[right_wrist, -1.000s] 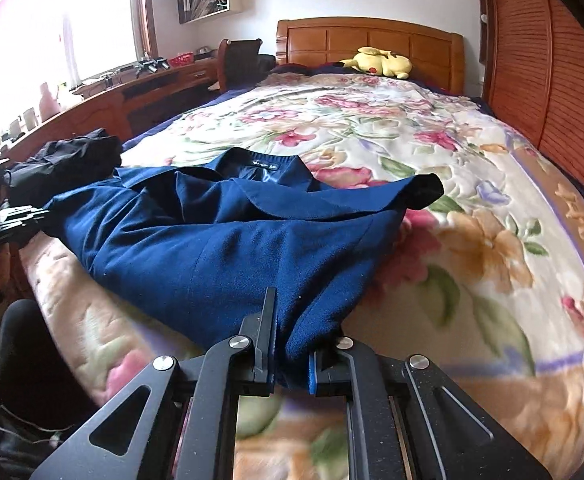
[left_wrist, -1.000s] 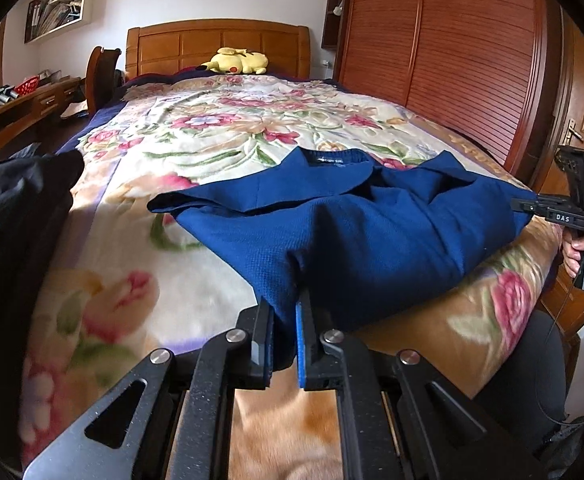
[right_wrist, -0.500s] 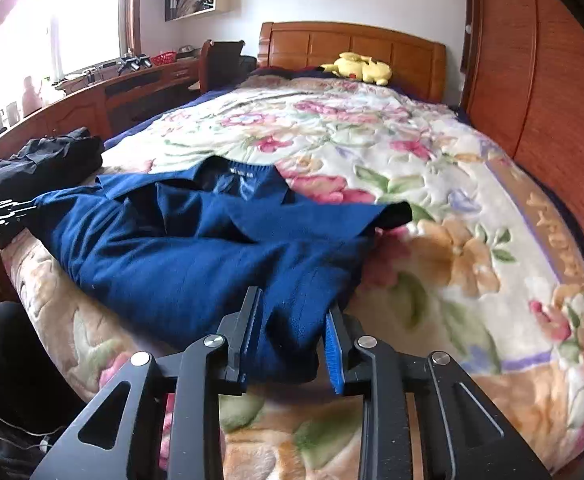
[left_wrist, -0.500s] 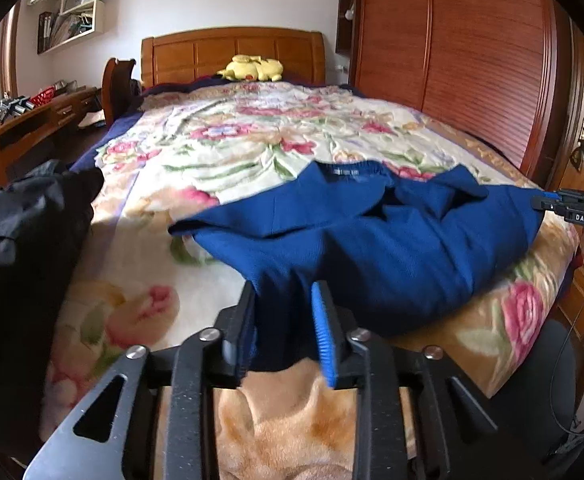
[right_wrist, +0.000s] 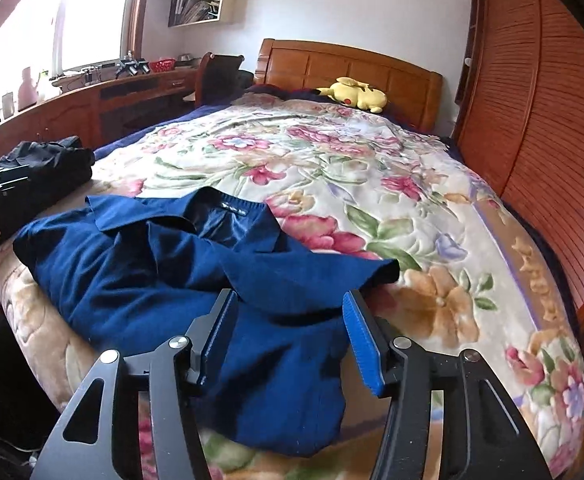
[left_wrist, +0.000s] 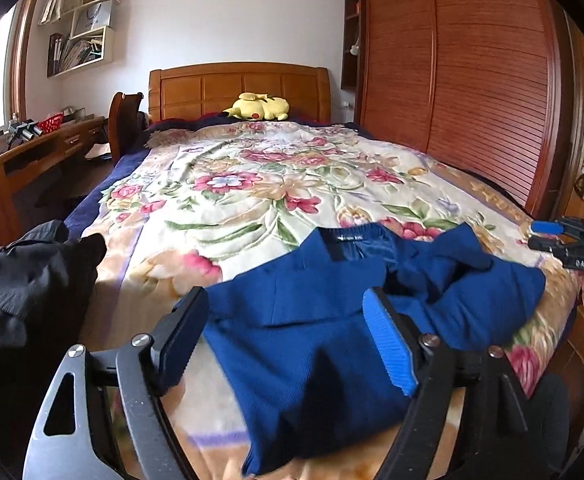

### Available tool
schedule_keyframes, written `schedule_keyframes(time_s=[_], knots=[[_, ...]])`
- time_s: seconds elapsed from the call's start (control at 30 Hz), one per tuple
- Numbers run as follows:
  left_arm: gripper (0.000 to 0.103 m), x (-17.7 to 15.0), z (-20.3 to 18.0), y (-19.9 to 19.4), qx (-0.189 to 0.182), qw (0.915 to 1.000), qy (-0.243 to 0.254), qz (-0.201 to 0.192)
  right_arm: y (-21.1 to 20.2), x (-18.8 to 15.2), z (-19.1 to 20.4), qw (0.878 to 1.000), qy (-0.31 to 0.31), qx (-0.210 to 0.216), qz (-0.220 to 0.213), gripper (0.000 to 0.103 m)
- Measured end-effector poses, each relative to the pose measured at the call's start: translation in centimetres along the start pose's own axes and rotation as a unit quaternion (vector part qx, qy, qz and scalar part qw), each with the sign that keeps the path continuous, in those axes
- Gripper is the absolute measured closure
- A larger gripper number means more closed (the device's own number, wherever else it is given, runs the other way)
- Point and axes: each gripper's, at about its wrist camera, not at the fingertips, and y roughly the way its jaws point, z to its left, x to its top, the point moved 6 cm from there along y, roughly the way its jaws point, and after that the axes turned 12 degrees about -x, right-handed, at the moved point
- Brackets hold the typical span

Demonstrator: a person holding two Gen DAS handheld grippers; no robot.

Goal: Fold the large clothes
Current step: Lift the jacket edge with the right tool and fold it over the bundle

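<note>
Blue garment: lies rumpled at the foot of the floral bed.
Left gripper: fingers spread, grasping nothing.
Right gripper: fingers spread, empty.
Risk: overhanging hem could slide off the edge.

Deep blue knit garment: solid colour, small black neck label with pale lettering (too blurred to read). Plush bed blanket: cream ground, pink and red flowers, green leaves, tan border. Wooden headboard: orange-brown. Stuffed toy: yellow, red cheek spot. Louvred wardrobe doors: reddish brown. Crumpled clothing at bed edge: black, possibly dark navy. Gripper finger pads: bright blue on black frames.
</note>
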Motion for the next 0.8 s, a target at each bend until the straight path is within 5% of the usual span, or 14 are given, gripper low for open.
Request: schedule_keyframes(time_s=[0.33,0.8], knots=[[0.021,0.9,0.4,3.8,0.012,0.9999,-0.007,-0.008,3.4,2.2,3.2,0.998,-0.018,0.06,-0.009,0.046],[0.021,-1.4,2.9,5.6,0.025,0.9994,-0.023,0.011,12.5,5.6,10.7,0.984,-0.103,0.135,0.05,0.046]])
